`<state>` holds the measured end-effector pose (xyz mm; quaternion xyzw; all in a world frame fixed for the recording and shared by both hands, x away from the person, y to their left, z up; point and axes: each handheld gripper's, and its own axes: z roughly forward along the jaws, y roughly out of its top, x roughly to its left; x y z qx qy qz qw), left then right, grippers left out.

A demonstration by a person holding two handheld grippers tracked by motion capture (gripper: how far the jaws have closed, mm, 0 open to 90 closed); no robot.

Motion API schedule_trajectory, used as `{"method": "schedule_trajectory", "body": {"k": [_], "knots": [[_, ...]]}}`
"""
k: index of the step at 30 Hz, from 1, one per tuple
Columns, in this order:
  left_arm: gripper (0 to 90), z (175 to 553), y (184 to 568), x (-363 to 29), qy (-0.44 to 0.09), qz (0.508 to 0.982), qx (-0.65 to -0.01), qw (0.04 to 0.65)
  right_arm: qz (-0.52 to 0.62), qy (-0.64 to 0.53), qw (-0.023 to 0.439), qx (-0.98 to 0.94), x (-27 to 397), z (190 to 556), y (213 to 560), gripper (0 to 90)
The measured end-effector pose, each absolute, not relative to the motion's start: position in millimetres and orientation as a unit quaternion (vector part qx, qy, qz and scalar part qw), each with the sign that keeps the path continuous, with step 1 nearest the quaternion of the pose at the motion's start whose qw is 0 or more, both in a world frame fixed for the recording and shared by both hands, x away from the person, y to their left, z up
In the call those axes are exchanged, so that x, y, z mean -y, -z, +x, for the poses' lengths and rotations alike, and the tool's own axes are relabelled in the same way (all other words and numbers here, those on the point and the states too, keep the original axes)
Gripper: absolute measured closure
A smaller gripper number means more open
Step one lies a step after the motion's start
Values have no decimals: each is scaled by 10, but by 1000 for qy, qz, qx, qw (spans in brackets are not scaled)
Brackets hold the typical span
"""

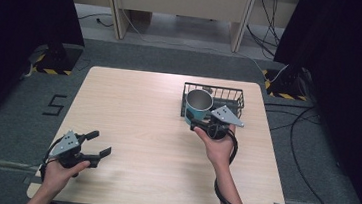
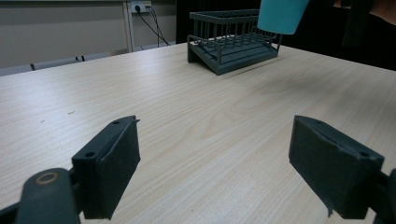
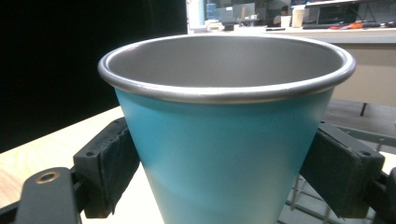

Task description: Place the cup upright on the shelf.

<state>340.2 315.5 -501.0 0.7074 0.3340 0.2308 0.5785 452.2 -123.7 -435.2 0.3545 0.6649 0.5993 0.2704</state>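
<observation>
Right tool (image 1: 198, 120) clamped on teal cup (image 1: 198, 105), lifted upright beside rack (image 1: 230, 93) at tabletop's far right; placement pending. Left tool (image 1: 100, 143) wide open, empty, near-left corner.

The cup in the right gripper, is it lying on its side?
No, the cup stands upright, mouth up, clamped between the right gripper's jaws.

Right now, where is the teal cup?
In the high view the teal cup is at the table's far right, held upright in the right tongs at the near left corner of the wire basket.
</observation>
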Motion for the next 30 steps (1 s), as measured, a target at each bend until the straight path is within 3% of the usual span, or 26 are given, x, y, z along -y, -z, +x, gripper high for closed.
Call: {"method": "schedule_trajectory", "body": {"k": [30], "knots": [[159, 3409, 5016, -3158, -230, 707, -337, 578, 395, -592, 294, -638, 1589, 4803, 4221, 174]]}}
